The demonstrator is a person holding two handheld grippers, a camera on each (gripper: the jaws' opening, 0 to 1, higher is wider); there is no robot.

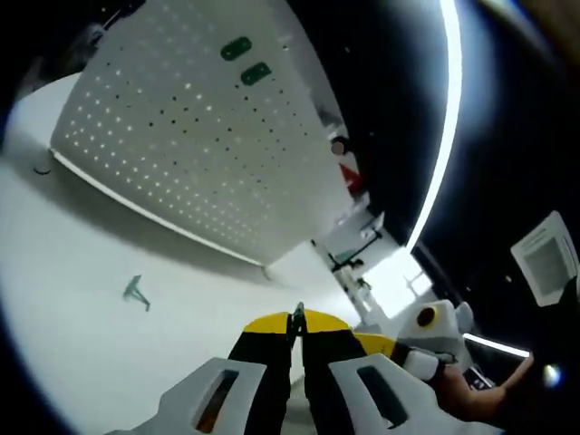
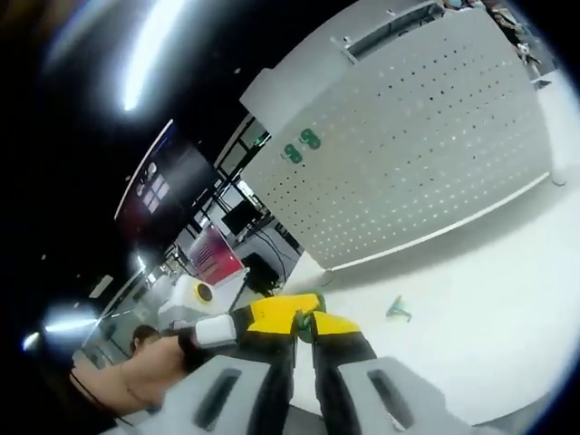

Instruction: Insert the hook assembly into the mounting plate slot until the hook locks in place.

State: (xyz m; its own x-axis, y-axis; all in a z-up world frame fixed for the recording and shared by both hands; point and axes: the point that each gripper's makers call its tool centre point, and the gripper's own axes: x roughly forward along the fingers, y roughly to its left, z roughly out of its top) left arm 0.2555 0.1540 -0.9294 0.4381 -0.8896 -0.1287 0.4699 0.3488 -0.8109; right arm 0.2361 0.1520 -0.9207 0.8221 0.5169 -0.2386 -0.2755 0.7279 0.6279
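Hook (image 1: 137, 291) lies loose on the white desk (image 1: 72, 272), well out from the foot of the perforated mounting plate (image 1: 190, 127), where two green pieces (image 1: 246, 61) already sit. Both my grippers, left (image 1: 296, 319) and right (image 2: 305, 324), are clenched with nothing visible between the tips. I should open one, take the hook by its stem, and keep the plate in frame.

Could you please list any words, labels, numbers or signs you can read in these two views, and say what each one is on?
No text is readable in either view.
Two green plates on the white pegboard: no legible marking.
Dark screen in the background, right gripper view: light patches, too blurred to read.
White panel at the edge of the left gripper view: too blurred to read.
Red object behind the pegboard: no legible lettering.
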